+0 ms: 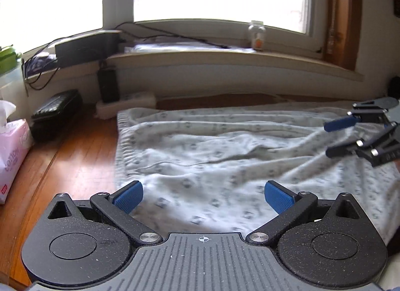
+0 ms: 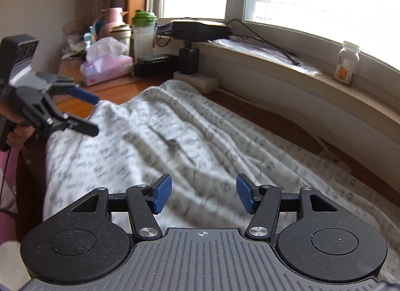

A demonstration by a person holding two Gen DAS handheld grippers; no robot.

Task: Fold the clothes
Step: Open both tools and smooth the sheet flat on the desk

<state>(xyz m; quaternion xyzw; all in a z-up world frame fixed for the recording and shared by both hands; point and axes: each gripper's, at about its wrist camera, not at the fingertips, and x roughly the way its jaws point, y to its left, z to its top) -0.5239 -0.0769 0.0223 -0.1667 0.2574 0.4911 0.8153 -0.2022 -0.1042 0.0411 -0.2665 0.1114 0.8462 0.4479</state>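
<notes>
One garment (image 1: 225,156) lies before you: a pale, small-patterned cloth spread rumpled on the wooden table (image 1: 75,161). In the left wrist view it fills the middle and right of the frame, its gathered hem running down the left side, and its long axis stretches from that hem toward the right edge. In the right wrist view the same cloth runs from upper left to lower right, with creases following that line.

Two grippers are in play. Your left gripper (image 1: 203,197) has its blue pads spread as wide as they go, with nothing between them, and only cloth shows beyond. Your right gripper (image 2: 203,194) stands partly apart, its jaws still opening, empty too, and hovers over the cloth's lower middle.

Along the upper part of both views you have one windowsill (image 2: 312,83) with one small bottle (image 2: 347,62) on it. At the far left sit one pink tissue box (image 1: 12,151), one black case (image 1: 56,113) and one green-lidded shaker (image 2: 143,32).
</notes>
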